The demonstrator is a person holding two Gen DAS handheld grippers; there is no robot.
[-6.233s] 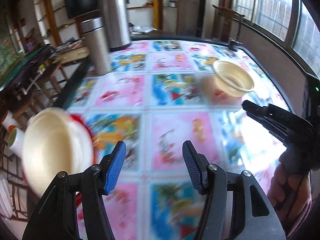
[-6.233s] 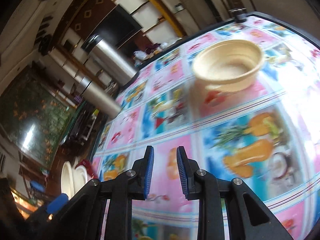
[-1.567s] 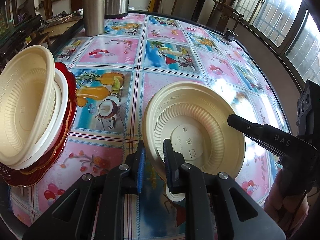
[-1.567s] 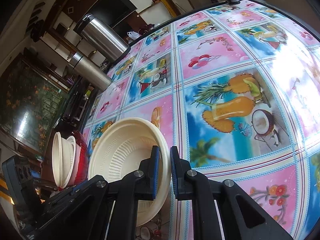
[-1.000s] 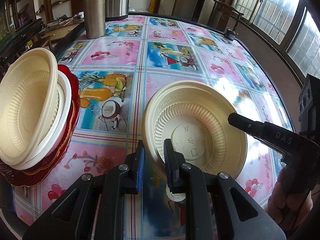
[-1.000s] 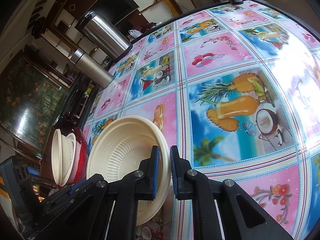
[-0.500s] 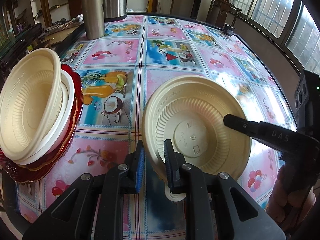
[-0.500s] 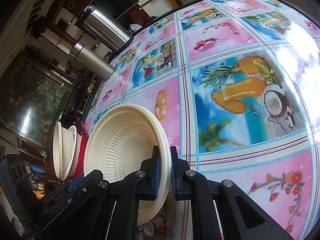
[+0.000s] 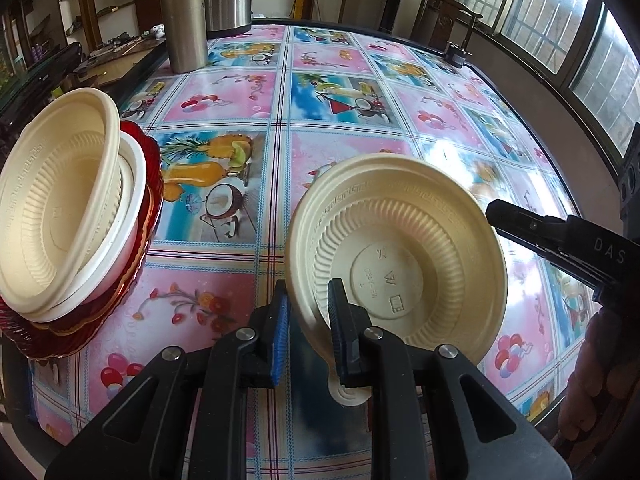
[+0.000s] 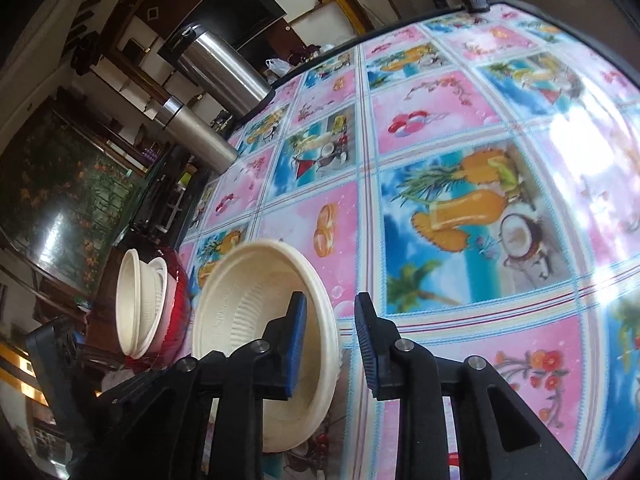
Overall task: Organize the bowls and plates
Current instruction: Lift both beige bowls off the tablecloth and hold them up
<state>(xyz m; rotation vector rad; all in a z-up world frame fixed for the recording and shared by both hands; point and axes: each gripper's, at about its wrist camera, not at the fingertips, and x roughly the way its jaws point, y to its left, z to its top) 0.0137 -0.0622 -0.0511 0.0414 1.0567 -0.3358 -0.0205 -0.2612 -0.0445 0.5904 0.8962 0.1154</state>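
Half a second ago the right gripper (image 10: 330,344) had its blue pads pinched on the rim of the cream bowl (image 9: 400,256); now its fingers (image 10: 294,342) are opening, the rim stands loose in the gap between them, close to the left pad and clear of the right one. The left gripper (image 9: 308,336) has not changed: its fingers (image 9: 340,328) are nearly closed and clamp the near rim of that same bowl, one pad outside and one inside the wall.

The bowl is held tipped on edge just above the table (image 9: 224,308), its mouth turned toward the left wrist camera and a little upward, so its round axis runs roughly level and away from that camera rather than upright. It is a pale cream disposable bowl with a ribbed inner wall, a flat round base bearing small moulded marks, and a patterned band around the broad rim.

To the left, near the table's edge, a stack of similar cream bowls (image 9: 60,208) leans in a red plate (image 9: 148,200), mouths tilted the same way, well apart from the held bowl. The table carries a glossy cloth of pink and blue fruit pictures. At its far end stand two steel flasks (image 9: 184,16).
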